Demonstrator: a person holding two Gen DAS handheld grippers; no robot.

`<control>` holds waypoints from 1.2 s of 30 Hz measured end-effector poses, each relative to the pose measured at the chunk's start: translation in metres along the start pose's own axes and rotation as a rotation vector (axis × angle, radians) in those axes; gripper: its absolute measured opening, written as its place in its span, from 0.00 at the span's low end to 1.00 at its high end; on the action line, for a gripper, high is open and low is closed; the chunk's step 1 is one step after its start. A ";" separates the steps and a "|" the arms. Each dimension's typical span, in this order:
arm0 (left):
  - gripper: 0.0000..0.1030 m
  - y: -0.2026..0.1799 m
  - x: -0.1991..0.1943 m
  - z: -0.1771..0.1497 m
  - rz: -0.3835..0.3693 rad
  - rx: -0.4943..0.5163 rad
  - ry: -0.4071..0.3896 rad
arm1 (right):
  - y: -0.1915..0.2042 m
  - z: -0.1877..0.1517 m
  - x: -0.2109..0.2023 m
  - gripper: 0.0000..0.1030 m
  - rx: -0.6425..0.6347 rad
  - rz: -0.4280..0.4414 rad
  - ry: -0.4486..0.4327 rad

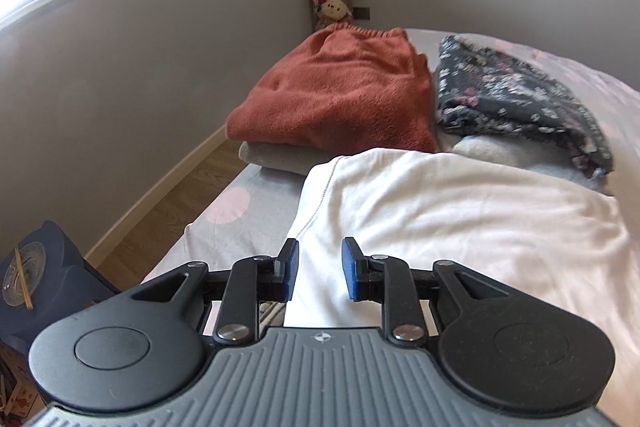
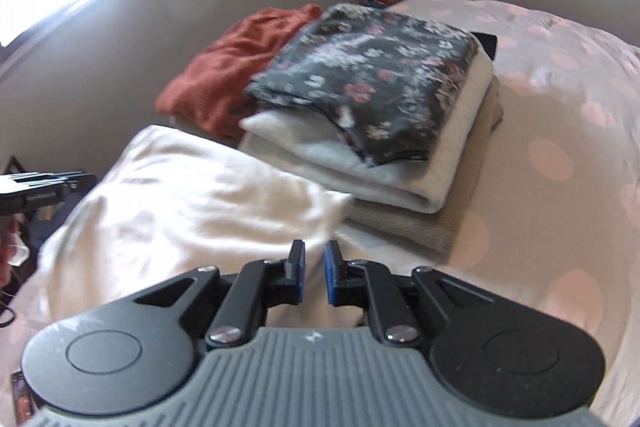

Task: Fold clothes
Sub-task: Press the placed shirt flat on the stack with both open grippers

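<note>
White garment point(image 1: 460, 211) lies rumpled on bed point(image 1: 240, 211), near folded stacks; soft, light, floppy, so pinch at hem edge. Left gripper point(image 1: 319, 269) and right gripper point(image 2: 314, 273) fingers spread, holding nothing

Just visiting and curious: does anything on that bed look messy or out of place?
Only the white garment in front: it lies rumpled, unlike the folded rust-red and floral pieces stacked behind. Nothing looks spilled or damaged.
</note>
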State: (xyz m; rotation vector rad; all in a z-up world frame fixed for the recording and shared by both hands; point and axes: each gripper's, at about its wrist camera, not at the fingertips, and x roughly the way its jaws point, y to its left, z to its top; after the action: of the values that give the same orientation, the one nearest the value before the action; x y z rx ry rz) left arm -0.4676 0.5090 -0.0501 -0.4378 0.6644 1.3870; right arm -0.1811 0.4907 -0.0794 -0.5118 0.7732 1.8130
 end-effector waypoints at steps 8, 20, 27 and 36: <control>0.26 -0.024 -0.054 -0.035 -0.073 0.075 0.006 | 0.055 -0.035 -0.032 0.32 0.057 0.090 0.030; 0.28 -0.038 -0.042 -0.085 -0.050 0.120 0.042 | 0.084 -0.089 -0.011 0.43 0.101 0.037 0.117; 0.35 -0.043 -0.076 -0.080 -0.046 0.042 -0.012 | 0.089 -0.080 -0.040 0.47 0.136 0.019 0.054; 0.52 -0.057 -0.132 -0.077 0.001 -0.065 -0.066 | 0.104 -0.074 -0.103 0.75 0.125 -0.048 -0.064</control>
State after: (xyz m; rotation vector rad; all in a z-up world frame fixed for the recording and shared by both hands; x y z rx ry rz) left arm -0.4312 0.3521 -0.0257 -0.4419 0.5669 1.4209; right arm -0.2423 0.3452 -0.0355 -0.3860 0.8175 1.7168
